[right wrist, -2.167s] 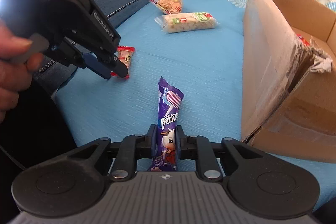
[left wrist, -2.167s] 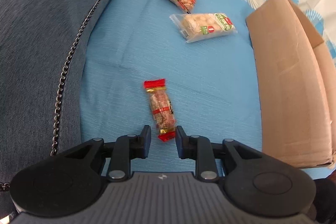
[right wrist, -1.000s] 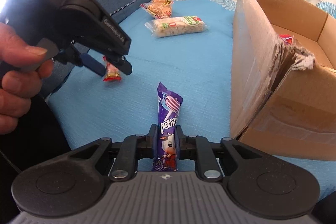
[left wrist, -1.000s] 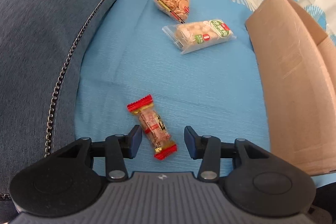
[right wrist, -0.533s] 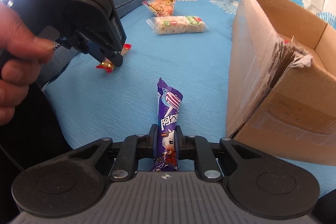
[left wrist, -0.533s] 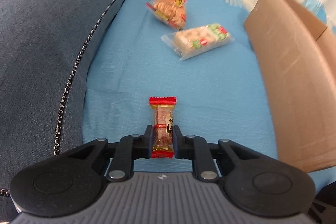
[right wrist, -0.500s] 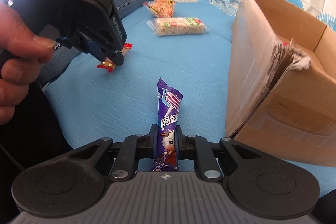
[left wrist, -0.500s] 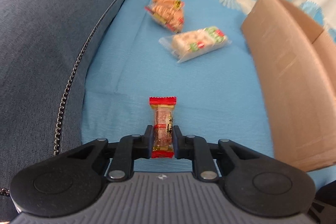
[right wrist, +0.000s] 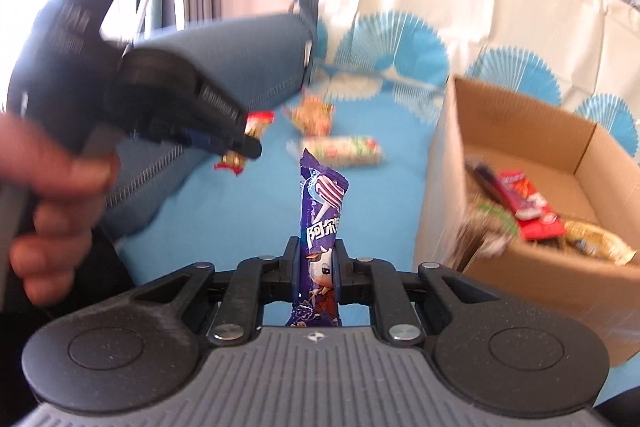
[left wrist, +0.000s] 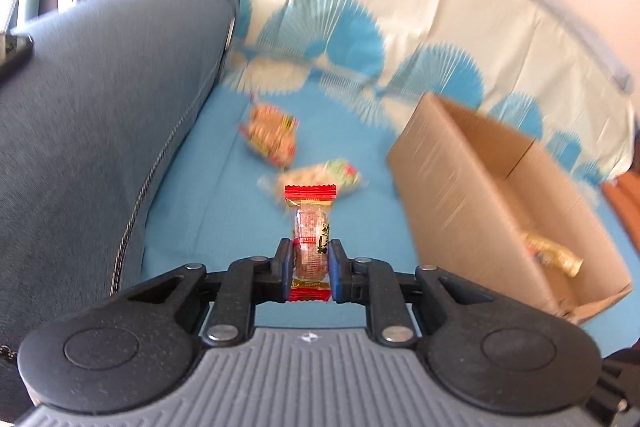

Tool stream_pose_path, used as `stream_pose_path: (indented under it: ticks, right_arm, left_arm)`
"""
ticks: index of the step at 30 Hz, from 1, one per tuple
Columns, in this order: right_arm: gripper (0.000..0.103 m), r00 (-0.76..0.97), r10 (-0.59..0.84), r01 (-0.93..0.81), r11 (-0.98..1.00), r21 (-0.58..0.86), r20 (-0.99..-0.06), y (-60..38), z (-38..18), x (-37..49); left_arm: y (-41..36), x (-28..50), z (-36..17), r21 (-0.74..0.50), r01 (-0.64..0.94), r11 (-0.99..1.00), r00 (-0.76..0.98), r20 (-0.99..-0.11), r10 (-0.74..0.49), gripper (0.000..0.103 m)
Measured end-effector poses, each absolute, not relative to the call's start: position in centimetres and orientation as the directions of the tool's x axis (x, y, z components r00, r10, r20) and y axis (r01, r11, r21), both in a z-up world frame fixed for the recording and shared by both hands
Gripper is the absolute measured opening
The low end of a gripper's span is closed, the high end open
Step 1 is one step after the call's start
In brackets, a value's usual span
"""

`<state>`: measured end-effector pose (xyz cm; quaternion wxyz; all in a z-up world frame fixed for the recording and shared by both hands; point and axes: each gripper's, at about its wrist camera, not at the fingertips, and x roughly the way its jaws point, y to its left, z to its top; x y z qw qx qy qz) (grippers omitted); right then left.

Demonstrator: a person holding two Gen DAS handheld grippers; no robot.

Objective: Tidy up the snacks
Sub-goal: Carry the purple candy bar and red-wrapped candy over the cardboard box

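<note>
My left gripper (left wrist: 309, 269) is shut on a small red-ended candy bar (left wrist: 311, 227) and holds it in the air above the blue cloth; it also shows in the right wrist view (right wrist: 224, 143) at the left. My right gripper (right wrist: 317, 267) is shut on a long purple snack stick (right wrist: 320, 211), lifted off the cloth. The open cardboard box (left wrist: 472, 195) stands to the right; in the right wrist view the box (right wrist: 516, 131) holds several wrapped snacks (right wrist: 524, 203). Two clear snack packs (left wrist: 272, 137) (left wrist: 320, 179) lie on the cloth further back.
A dark blue sofa arm (left wrist: 92, 131) runs along the left. A white cover with blue fan prints (left wrist: 360, 39) hangs at the back. The person's hand (right wrist: 56, 195) holds the left gripper's handle.
Both grippers have lifted their snacks off the cloth and tilted up, so the views now look over the box and the back cover. The left gripper closed on the candy bar earlier.
</note>
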<state>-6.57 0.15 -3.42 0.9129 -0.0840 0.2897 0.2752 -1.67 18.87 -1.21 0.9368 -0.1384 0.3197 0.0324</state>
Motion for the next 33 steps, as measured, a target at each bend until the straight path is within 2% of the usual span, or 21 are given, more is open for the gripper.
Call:
stream_pose_path:
  ticks: [3, 7, 14, 18, 25, 33]
  right_arm:
    - [0.016, 0.71, 0.465, -0.534, 0.845, 0.026, -0.529, -1.0, -1.7, -6.3]
    - [0.016, 0.745, 0.476, -0.51, 0.858, 0.06, -0.467, -3.4, 1.1, -5.2]
    - [0.016, 0.82, 0.452, -0.461, 0.885, 0.063, -0.351, -8.4, 6.0, -1.2]
    - [0.016, 0.87, 0.384, -0.383, 0.921, 0.066, -0.31, -11.7, 6.6, 2.3]
    - [0.016, 0.89, 0.315, -0.269, 0.946, 0.18, -0.328, -15.3, 4.0, 4.2]
    - [0.016, 0.888, 0.302, -0.244, 0.949, 0.201, -0.346, -16.5, 3.2, 4.8]
  left_arm:
    - [19.0, -2.6, -0.4, -0.26, -0.137, 0.956, 0.834, -0.551, -0.031, 0.02]
    - [18.8, -3.1, 0.0, -0.275, -0.133, 0.952, 0.854, -0.519, -0.031, 0.02]
    - [17.9, -3.0, 0.1, -0.246, -0.117, 0.962, 0.86, -0.51, -0.026, 0.02]
    - [17.3, -3.0, -0.1, -0.219, -0.106, 0.97, 0.862, -0.506, -0.02, 0.02]
    - [16.3, -2.3, -0.8, -0.178, -0.071, 0.981, 0.85, -0.525, -0.034, 0.02]
    - [14.6, -2.0, -1.0, -0.137, -0.059, 0.989, 0.844, -0.535, -0.023, 0.02]
